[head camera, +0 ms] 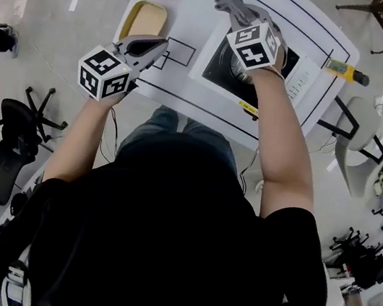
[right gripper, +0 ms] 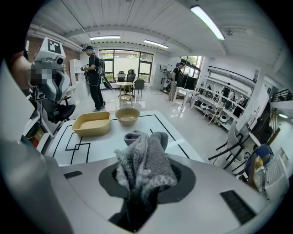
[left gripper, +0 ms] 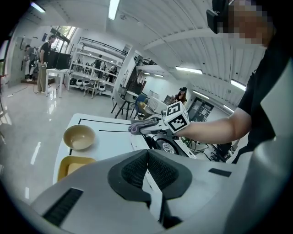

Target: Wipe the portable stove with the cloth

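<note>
At the left of the head view, the left gripper (head camera: 157,45) hung by the bench (head camera: 196,3) edge, jaws clenched on nothing. To its right, the right gripper (head camera: 239,16) clamped the grey cloth (head camera: 228,1) above the far edge of the portable stove (head camera: 217,72). The cloth seemed lifted clear, so the wiping itself apparently remained to be done.
</note>
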